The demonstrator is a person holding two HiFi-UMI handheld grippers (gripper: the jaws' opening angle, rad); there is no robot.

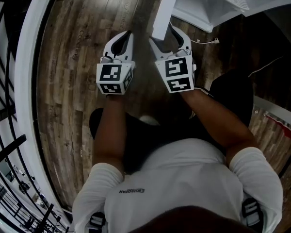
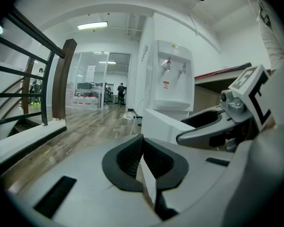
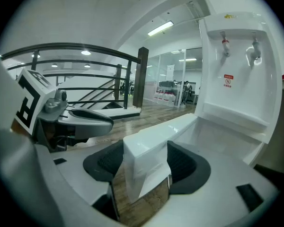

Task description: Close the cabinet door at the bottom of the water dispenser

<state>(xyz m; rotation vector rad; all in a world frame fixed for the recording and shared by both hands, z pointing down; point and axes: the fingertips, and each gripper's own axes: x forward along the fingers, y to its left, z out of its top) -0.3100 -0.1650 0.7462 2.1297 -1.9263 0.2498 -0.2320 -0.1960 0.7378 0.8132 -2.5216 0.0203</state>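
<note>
The white water dispenser (image 1: pixel 218 4) (image 3: pixel 236 65) stands ahead, and its bottom cabinet door (image 1: pixel 162 13) (image 3: pixel 146 155) swings out toward me. My right gripper (image 1: pixel 164 33) (image 3: pixel 144 162) straddles the door's free edge. Its jaws stand wide, a black pad on each side of the white panel, and I see no squeeze on it. Just left of the door my left gripper (image 1: pixel 128 33) (image 2: pixel 141 138) is shut, its pads meeting at the tips with nothing held. In the left gripper view the door (image 2: pixel 161 124) and the right gripper (image 2: pixel 203 126) show to the right.
The floor is brown wood planks (image 1: pixel 77 57). A curved white ledge (image 1: pixel 31 57) with a dark railing (image 1: pixel 5 81) runs along the left. A white cable with a plug (image 1: pixel 208 41) lies by the dispenser's base. A dark post (image 2: pixel 61 79) and a glass-walled room lie beyond.
</note>
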